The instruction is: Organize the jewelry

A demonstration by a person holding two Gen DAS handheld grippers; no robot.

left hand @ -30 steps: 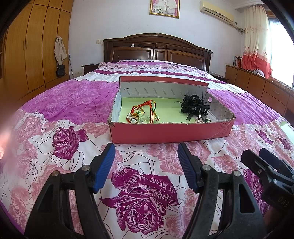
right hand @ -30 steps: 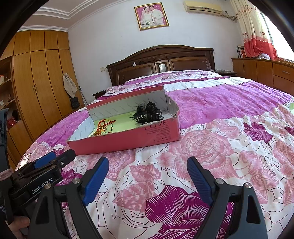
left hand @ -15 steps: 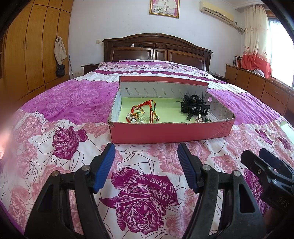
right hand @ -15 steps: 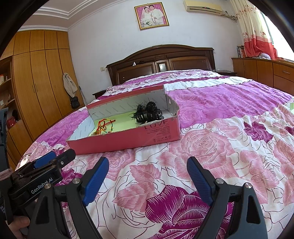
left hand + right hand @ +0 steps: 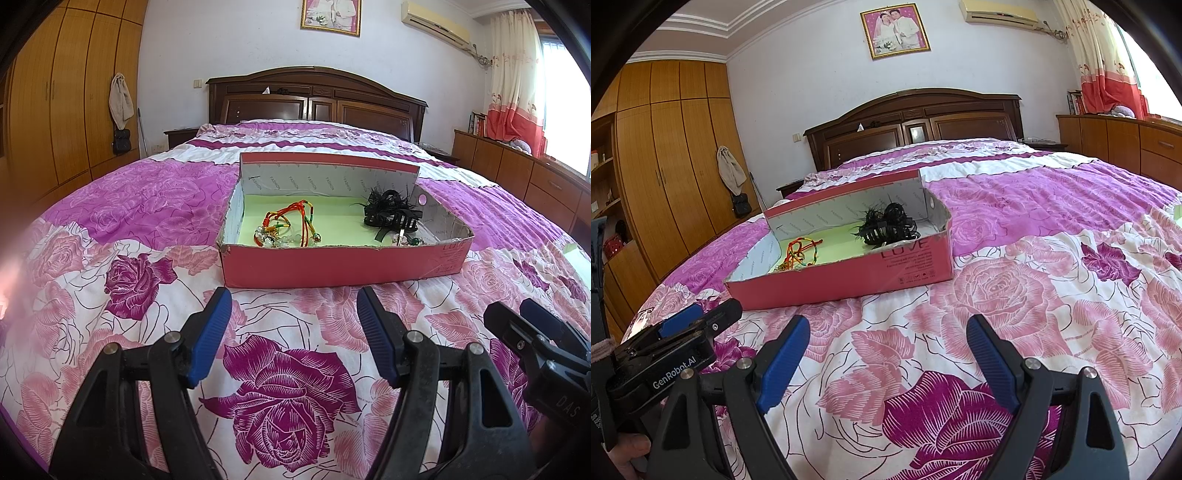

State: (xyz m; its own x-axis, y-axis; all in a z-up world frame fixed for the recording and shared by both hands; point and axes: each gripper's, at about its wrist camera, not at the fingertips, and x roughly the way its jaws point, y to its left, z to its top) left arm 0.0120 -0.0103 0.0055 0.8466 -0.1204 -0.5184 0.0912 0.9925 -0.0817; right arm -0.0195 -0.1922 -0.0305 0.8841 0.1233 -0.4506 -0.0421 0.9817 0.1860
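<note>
Near the foot edge of the bed, over the rose-printed quilt, I am holding my left claw with its blue pads spread wide and nothing between them. My right claw is hanging beside it, spread wide too and gripping nothing, and both are pointing down at the quilt just short of the box. The pink cardboard box is sitting open toward the middle of the bed, its long side facing me. Inside, on the pale green lining, a red, green and yellow cord necklace with pale beads is lying toward the left end. A black hair clip with feathery trim is lying toward the right end, well apart from the necklace, and a small green-beaded piece is resting just beside it near the front wall. In the left camera my right claw is showing at the right edge; in the right camera my left claw is showing at the lower left, with a fingertip of my hand under it.
</note>
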